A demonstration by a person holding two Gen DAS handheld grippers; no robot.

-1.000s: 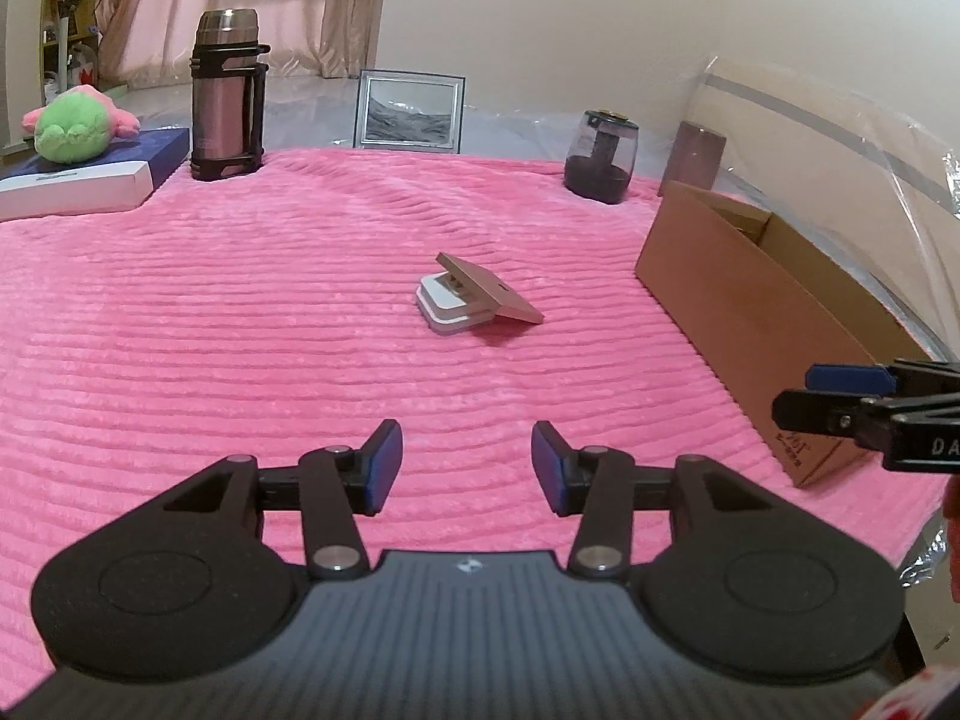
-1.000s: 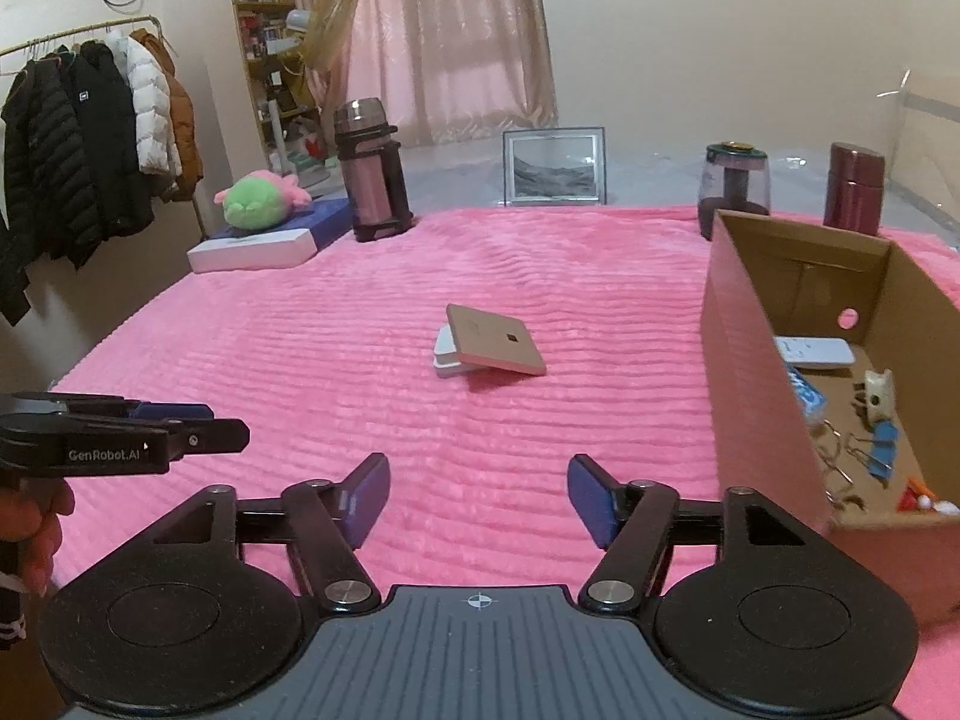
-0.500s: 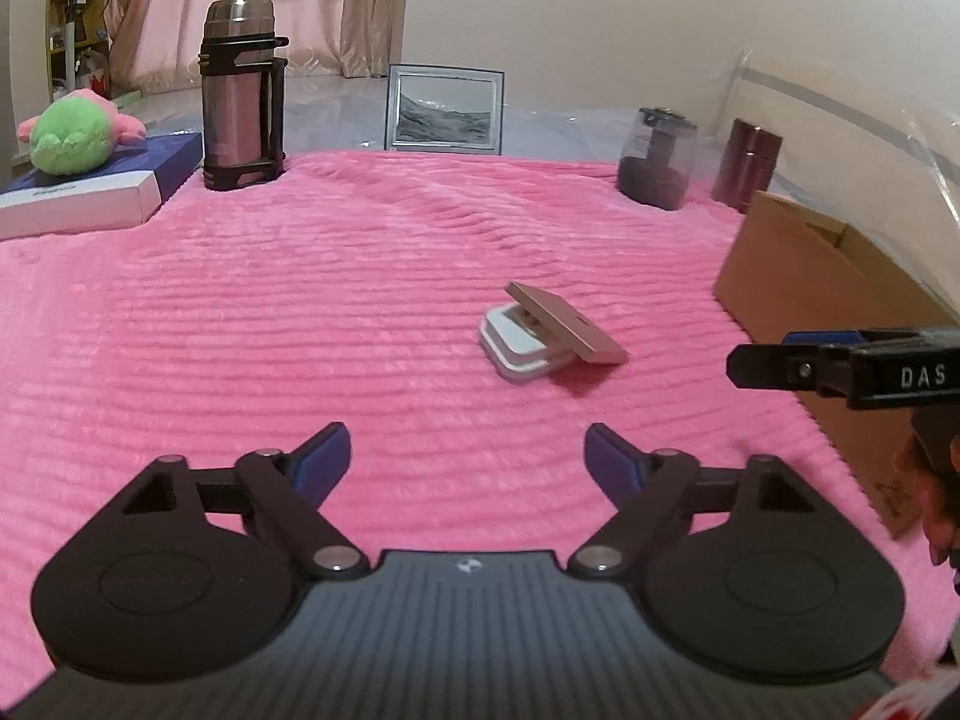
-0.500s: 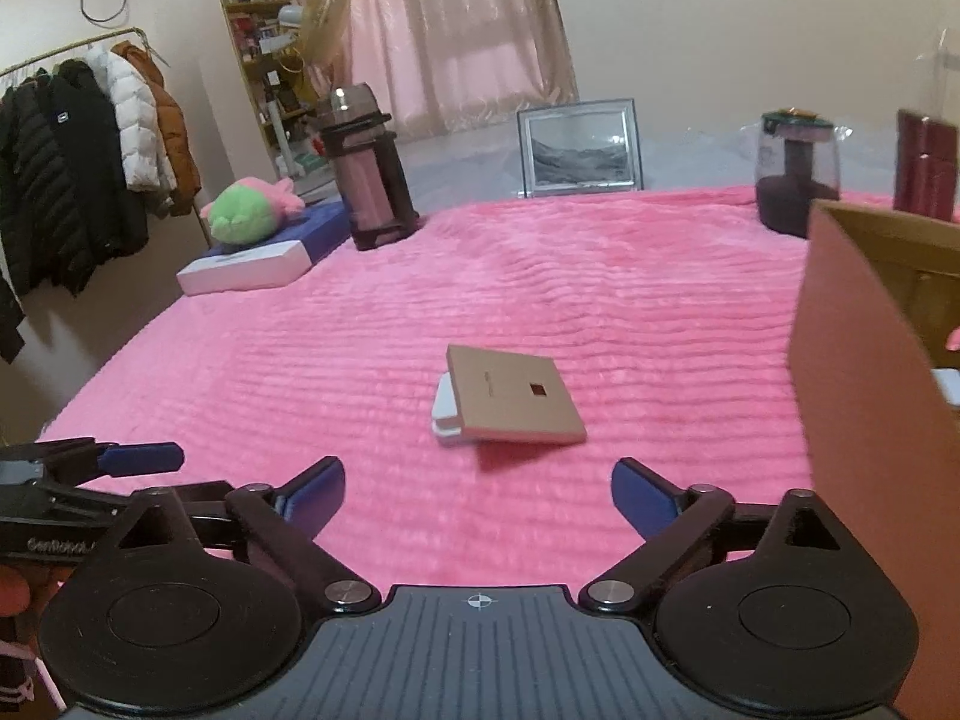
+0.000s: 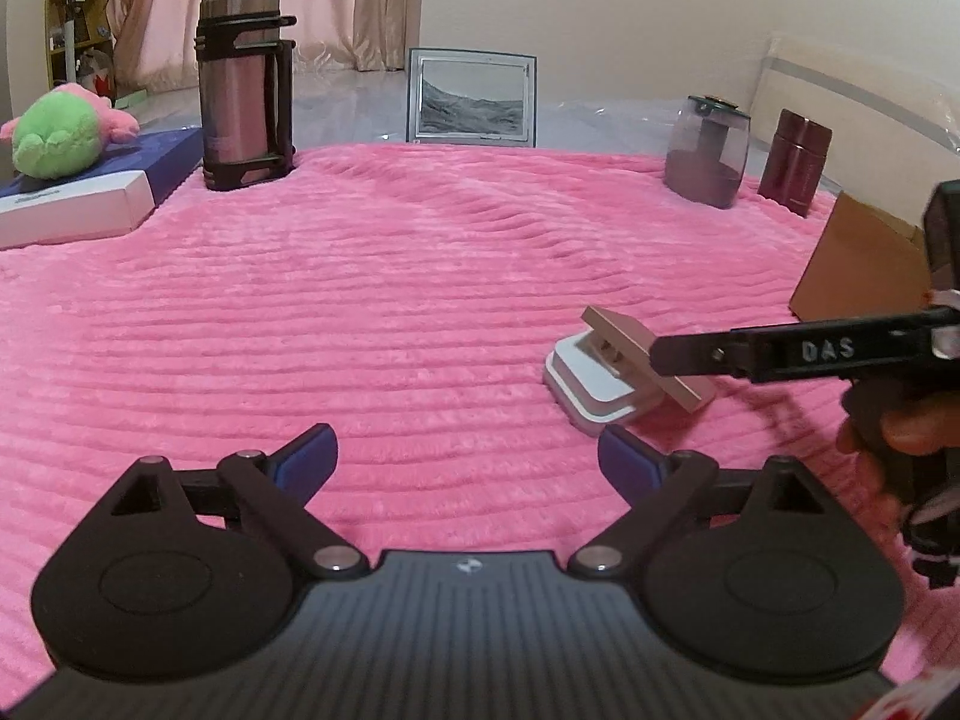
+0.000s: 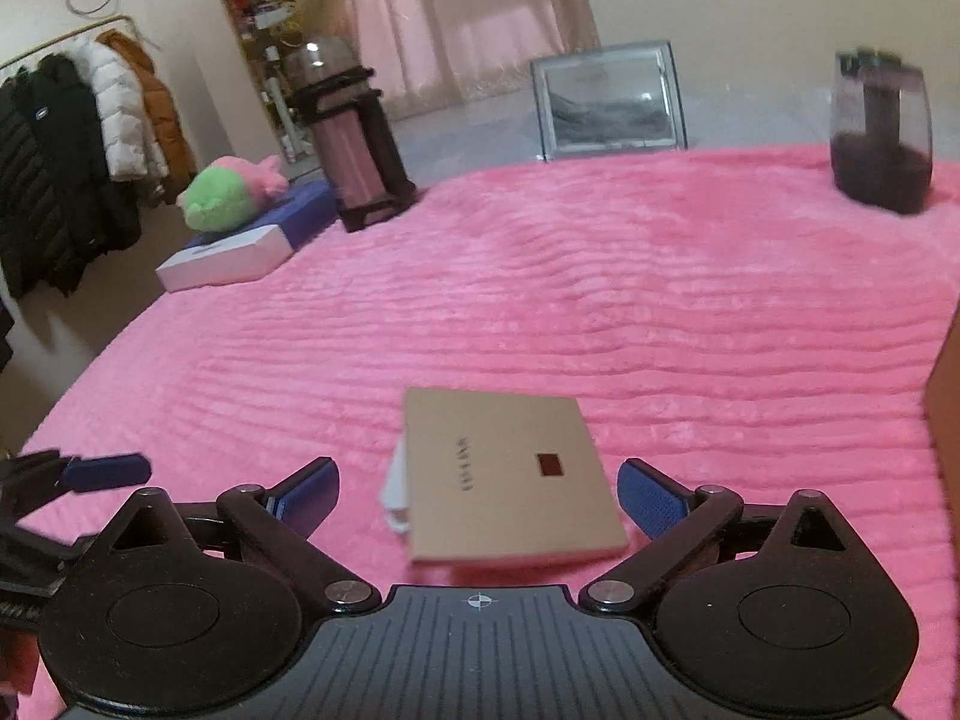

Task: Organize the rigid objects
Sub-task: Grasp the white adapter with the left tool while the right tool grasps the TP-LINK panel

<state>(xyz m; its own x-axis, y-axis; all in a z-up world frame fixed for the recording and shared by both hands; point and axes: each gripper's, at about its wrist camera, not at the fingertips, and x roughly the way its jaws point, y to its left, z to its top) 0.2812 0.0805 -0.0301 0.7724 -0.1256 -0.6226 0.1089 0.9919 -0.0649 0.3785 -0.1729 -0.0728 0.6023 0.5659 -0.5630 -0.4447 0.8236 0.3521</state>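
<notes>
A flat tan box (image 6: 510, 474) lies on the pink blanket (image 6: 600, 300), its lid (image 5: 612, 330) askew over a white base (image 5: 594, 387). My right gripper (image 6: 480, 492) is open, and the box lies between and just ahead of its blue fingers, untouched. In the left wrist view one finger (image 5: 780, 354) of that gripper reaches across above the box. My left gripper (image 5: 468, 456) hovers over bare blanket to the left of the box. Its jaws are opening with nothing between them. Its blue fingertip (image 6: 102, 471) shows at the left edge of the right wrist view.
An open cardboard box (image 5: 858, 264) stands at the right edge. Along the back are a steel flask (image 5: 246, 84), a picture frame (image 5: 471, 99), a dark jar (image 5: 708, 150) and a maroon canister (image 5: 795, 162). A plush toy (image 5: 57, 135) rests on a blue-and-white box (image 5: 78, 204).
Both grippers opened wide and came forward and down toward the tan box. The box now sits between the right gripper's fingers, and the cardboard box slid off to the right edge.
</notes>
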